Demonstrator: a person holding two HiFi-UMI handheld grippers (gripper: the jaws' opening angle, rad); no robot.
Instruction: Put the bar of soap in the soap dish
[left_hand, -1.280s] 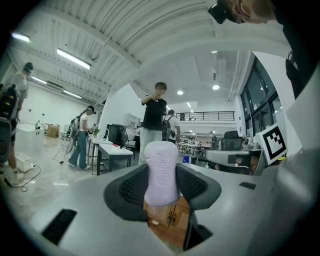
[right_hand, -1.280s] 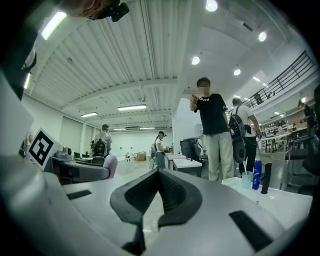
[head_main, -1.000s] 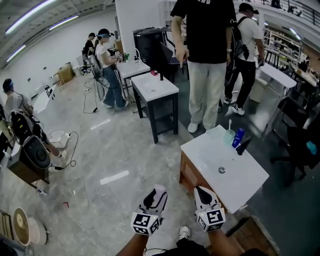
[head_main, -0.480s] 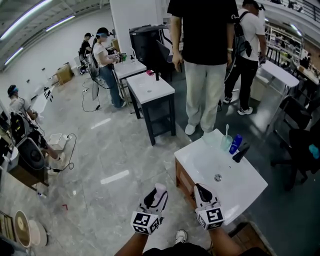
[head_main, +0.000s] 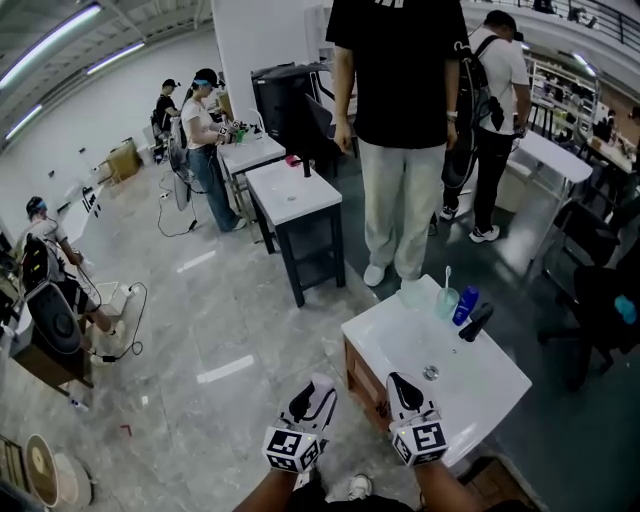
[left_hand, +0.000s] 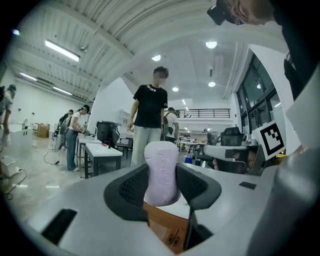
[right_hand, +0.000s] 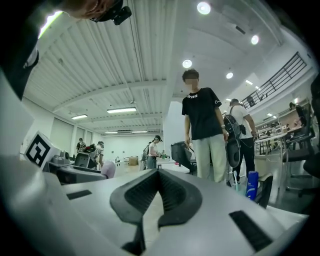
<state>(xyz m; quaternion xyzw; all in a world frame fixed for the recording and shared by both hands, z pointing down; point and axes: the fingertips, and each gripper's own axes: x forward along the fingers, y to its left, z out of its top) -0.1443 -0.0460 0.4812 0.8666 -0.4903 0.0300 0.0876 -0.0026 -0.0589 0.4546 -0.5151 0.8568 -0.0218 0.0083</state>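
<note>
Soap bar (left_hand: 161, 167) is pinched upright in the left gripper's (left_hand: 161, 176) fingers (left_hand: 129, 189) (right gripper's (right_hand: 159, 177) are pressed together, empty), not yet over the bench (head_main: 490, 390), so a slick squeeze could squirt it loose.

Looks to me like a large test hall: white-topped sink stands (head_main: 290, 190) near and far, polished grey floor (head_main: 200, 300), ceiling strip lights (head_main: 50, 37).

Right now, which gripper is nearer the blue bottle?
Right. The right gripper is at the sink top's near edge, short of the blue bottle; the left gripper, holding the soap, is farther left.
</note>
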